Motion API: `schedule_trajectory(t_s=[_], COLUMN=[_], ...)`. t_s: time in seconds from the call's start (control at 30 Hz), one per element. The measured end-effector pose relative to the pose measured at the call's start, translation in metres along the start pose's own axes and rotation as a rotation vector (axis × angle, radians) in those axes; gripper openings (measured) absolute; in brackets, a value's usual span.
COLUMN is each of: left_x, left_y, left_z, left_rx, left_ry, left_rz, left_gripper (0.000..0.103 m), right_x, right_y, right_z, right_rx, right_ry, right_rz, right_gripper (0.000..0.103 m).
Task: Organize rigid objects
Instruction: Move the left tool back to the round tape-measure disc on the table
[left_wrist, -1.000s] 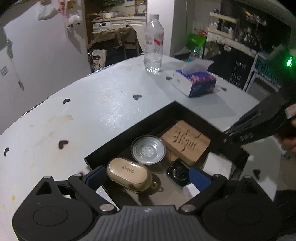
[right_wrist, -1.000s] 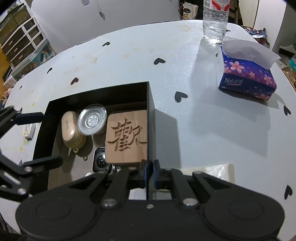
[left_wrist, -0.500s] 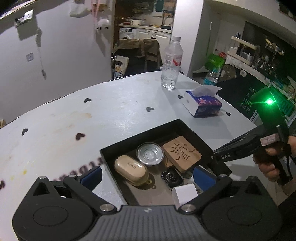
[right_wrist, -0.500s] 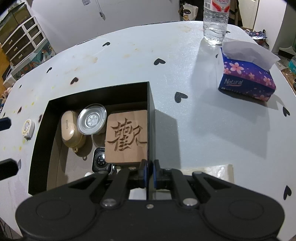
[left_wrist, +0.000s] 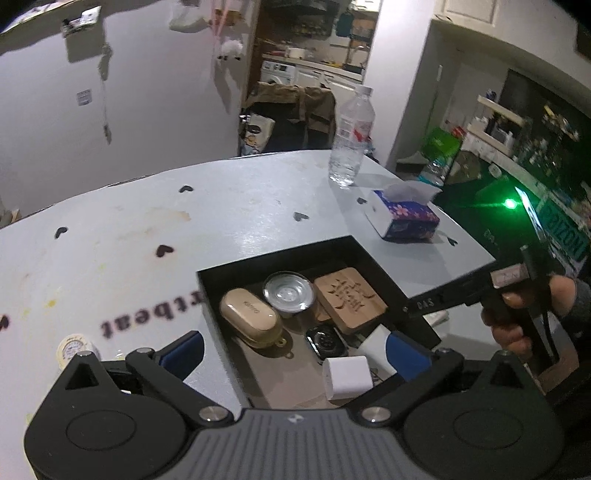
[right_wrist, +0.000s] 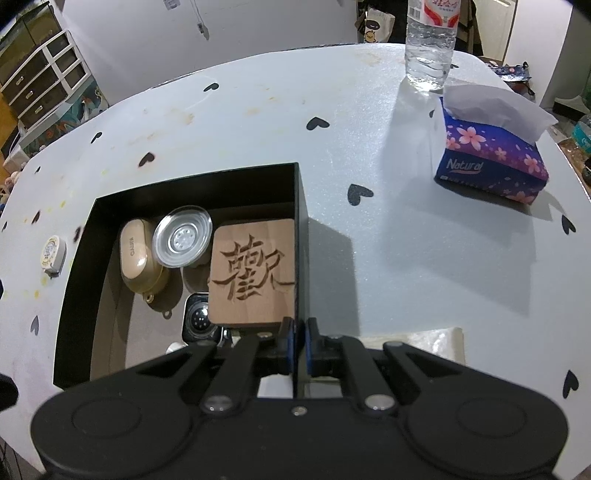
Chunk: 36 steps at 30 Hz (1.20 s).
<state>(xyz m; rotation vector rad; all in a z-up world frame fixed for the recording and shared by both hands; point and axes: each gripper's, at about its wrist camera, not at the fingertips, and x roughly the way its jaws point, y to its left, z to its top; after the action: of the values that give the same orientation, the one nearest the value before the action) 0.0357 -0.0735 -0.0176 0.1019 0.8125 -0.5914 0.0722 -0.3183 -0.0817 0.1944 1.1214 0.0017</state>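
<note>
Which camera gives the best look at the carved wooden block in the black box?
The right wrist view: the carved wooden block is seen nearly from above, large and sharp, its engraved character readable. The left wrist view shows the same block smaller, at a slant and blurred, so the carving is hard to make out.

A pale surface dotted with dark hearts carries a black box at its near left. Just left of the box lies a small round tin. At the far right stands a water bottle, with a tissue box just nearer than it.
</note>
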Motion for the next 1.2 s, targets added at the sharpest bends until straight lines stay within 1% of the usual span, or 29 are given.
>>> schedule_trajectory(t_s=[0.1, 0.33, 0.43, 0.53, 0.77, 0.9, 1.03, 1.1, 1.13, 1.2], left_x=[-0.003, 0.002, 0.005, 0.009, 0.024, 0.037, 0.055, 0.062, 0.065, 0.07], left_y=[0.008, 0.035, 0.05, 0.069, 0.116, 0.141, 0.161, 0.167, 0.169, 0.174], left_z=[0.0, -0.009, -0.013, -0.019, -0.032, -0.038, -0.042, -0.041, -0.039, -0.036], left_rx=[-0.025, -0.093, -0.116, -0.163, -0.265, -0.299, -0.316, -0.318, -0.322, -0.332], left_ry=[-0.012, -0.006, -0.007, -0.011, -0.008, -0.008, 0.005, -0.01, -0.013, -0.017], left_rz=[0.022, 0.086, 0.14, 0.192, 0.367, 0.439, 0.461, 0.464, 0.464, 0.469], left_gripper=[0.103, 0.103, 0.103, 0.103, 0.103, 0.103, 0.103, 0.103, 0.101, 0.092], right_x=[0.0, 0.0, 0.0, 0.0, 0.0, 0.001, 0.001, 0.001, 0.001, 0.001], right_y=[0.001, 0.0, 0.0, 0.0, -0.001, -0.001, -0.001, -0.001, -0.001, -0.001], right_z=[0.0, -0.001, -0.001, -0.001, -0.001, 0.0, 0.0, 0.0, 0.0, -0.001], right_rx=[0.0, 0.01, 0.011, 0.014, 0.024, 0.026, 0.026, 0.027, 0.028, 0.032], right_ry=[0.0, -0.002, -0.002, -0.003, -0.002, -0.001, 0.0, -0.001, -0.001, -0.001], right_rz=[-0.003, -0.003, -0.003, -0.003, -0.003, -0.002, -0.002, -0.003, -0.002, -0.001], right_gripper=[0.006, 0.006, 0.006, 0.006, 0.006, 0.006, 0.006, 0.006, 0.006, 0.006])
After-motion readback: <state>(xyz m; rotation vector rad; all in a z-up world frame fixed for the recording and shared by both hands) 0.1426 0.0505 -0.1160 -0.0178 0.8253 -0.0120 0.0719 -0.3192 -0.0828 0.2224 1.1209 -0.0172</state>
